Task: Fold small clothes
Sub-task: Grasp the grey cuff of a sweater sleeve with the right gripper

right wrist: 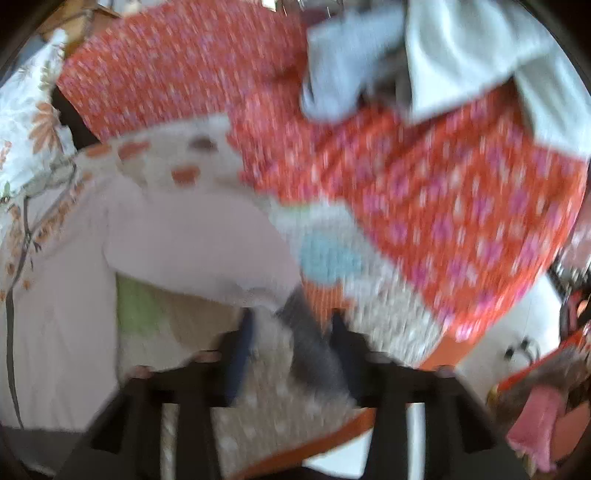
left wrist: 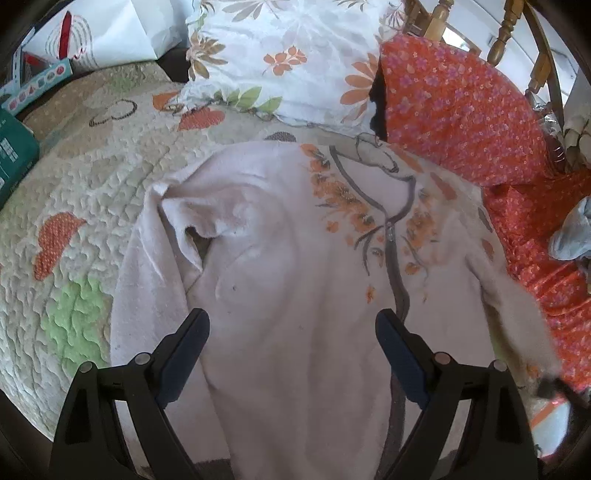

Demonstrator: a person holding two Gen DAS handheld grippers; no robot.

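A pale pink baby garment with orange flowers and grey trim lies spread on a quilted bed cover. Its left sleeve is folded over the body. My left gripper hovers open above the garment's lower middle, holding nothing. In the blurred right wrist view, my right gripper is closed on the grey cuff of the garment's right sleeve, which is lifted off the quilt. That sleeve also shows stretched out in the left wrist view.
A white floral pillow and an orange floral cushion lie behind the garment. Grey and white clothes are piled at the right. Boxes sit at the left edge, a wooden chair behind.
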